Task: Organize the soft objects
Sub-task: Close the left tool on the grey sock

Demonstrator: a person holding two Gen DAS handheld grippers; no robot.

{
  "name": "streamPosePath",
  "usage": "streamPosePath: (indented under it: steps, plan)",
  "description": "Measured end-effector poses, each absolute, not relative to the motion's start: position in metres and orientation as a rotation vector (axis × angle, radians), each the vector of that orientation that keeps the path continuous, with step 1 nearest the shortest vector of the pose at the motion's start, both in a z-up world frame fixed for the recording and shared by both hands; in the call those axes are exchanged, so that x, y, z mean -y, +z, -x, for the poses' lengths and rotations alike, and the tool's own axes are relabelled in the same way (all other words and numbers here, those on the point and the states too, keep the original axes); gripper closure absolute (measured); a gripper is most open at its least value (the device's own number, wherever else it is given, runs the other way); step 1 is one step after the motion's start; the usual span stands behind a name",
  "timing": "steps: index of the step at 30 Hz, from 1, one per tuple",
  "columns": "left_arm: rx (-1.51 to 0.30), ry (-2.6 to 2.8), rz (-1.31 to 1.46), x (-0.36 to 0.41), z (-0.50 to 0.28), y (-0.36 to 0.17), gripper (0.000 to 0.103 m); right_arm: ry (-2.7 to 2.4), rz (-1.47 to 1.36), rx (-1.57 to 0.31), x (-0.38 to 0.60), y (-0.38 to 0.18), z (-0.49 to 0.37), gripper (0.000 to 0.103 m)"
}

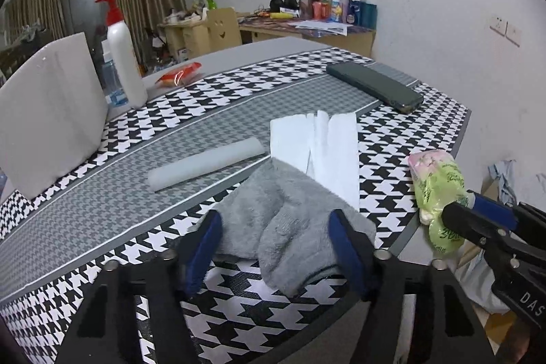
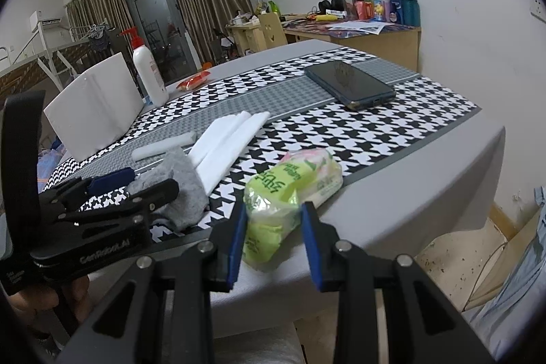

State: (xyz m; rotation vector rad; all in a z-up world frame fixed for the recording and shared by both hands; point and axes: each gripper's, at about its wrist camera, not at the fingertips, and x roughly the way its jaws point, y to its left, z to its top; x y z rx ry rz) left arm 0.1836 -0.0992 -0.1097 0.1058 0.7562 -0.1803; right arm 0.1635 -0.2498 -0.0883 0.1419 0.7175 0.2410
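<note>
Tools (image 1: 276, 248) (image 2: 273, 241): two; sock (image 1: 290, 227): one.

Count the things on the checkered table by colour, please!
Grey: 2, the fuzzy sock and the foam roll.
White: 3, folded cloth, foam block, pump bottle.
Green: 1, tissue pack.
Dark: 1, phone.
Red: 1, snack packet.
Total: 8

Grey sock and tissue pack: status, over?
Left claw astride grey sock, grip unconfirmed. Right claw shut on tissue pack. Nothing in the way.
</note>
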Motion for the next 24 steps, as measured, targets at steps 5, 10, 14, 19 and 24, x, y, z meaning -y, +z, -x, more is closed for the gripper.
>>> streamPosePath:
  steps: [5, 10, 14, 19, 24]
  plan:
    - [-0.773, -0.186, -0.129, 0.099, -0.182, -0.115, 0.061, 0.240, -0.141, -0.718, 0.250, -0.088, -0.163, 0.066]
    - [-0.771, -0.180, -0.149, 0.097, -0.181, -0.115, 0.077, 0.239, -0.141, -0.715, 0.249, -0.088, -0.163, 0.066]
    - [-0.757, -0.224, -0.098, 0.091, -0.178, -0.107, 0.080, 0.239, -0.140, -0.711, 0.248, -0.087, -0.162, 0.066]
    - [-0.730, -0.267, -0.071, 0.089, -0.169, -0.097, 0.080, 0.239, -0.139, -0.700, 0.248, -0.084, -0.160, 0.066]
    - [-0.718, -0.293, -0.049, 0.086, -0.162, -0.089, 0.080, 0.236, -0.142, -0.686, 0.249, -0.081, -0.157, 0.066]
